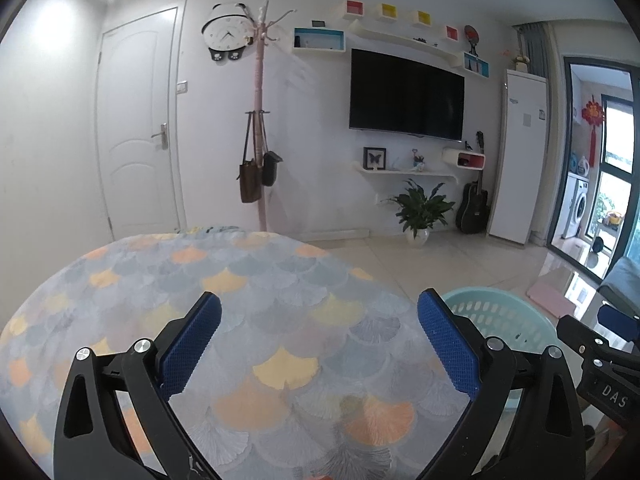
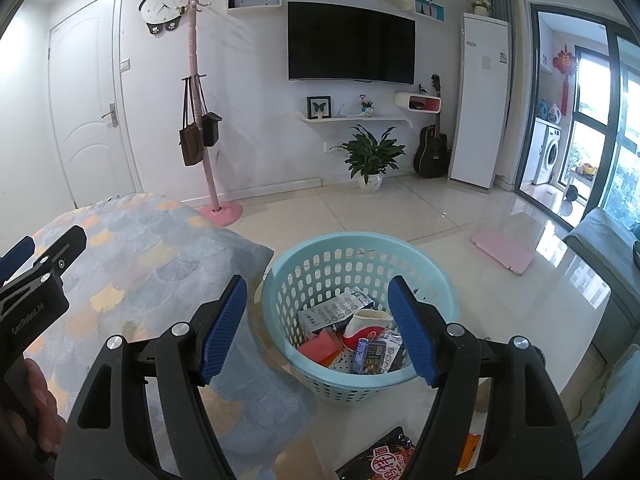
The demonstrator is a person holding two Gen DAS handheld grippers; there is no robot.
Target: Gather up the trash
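The right gripper [image 2: 318, 330] hangs with jaws wide apart and empty above the turquoise basket [image 2: 362, 390] holding discarded wrappers [image 2: 374, 354]. The left gripper [image 1: 318, 344], equally spread and empty, hovers over the scale-patterned cushion [image 1: 160, 276].

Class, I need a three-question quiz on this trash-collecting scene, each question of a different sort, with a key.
1. True or false: the right hand-held gripper holds a wrapper.
2. What does the light blue basket hold? A) nothing B) several packets and wrappers C) one plant
3. Fill in: the red and black wrapper lies ___ the basket, near the bottom edge of the right wrist view.

Key: 1 false, its jaws stand open and empty. 2 B. 3 outside.
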